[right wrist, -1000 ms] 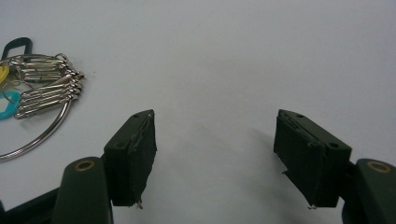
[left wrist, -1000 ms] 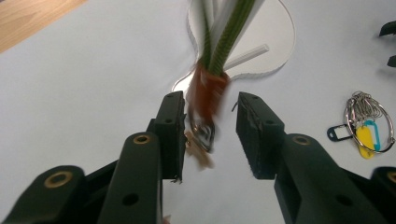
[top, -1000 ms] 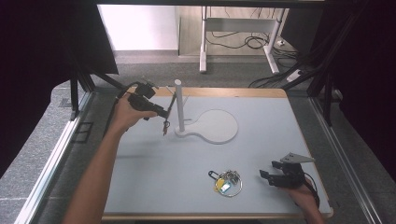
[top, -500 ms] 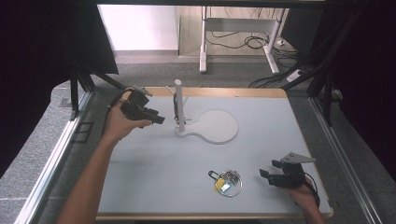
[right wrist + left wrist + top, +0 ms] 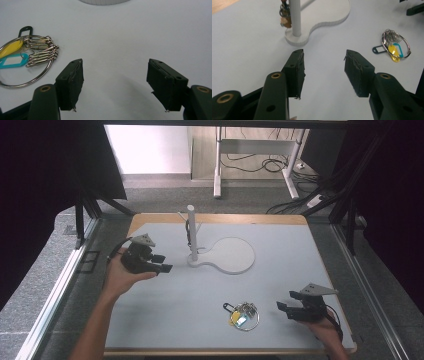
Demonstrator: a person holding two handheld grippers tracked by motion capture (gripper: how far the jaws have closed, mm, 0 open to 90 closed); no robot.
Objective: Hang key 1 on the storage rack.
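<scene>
Left gripper [image 5: 161,264] near the white stand [image 5: 191,236], right gripper [image 5: 292,306] beside the key ring [image 5: 242,314], jaws apart, empty.

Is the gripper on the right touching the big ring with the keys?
Apart. The right gripper view shows bare table between the right gripper, jaws open, and the key ring.

The small bunch [image 5: 285,15] hanging behind the white post [image 5: 295,18] is showing too blurred to identify. The key ring [image 5: 23,61] is running off the right gripper view's left edge.
</scene>
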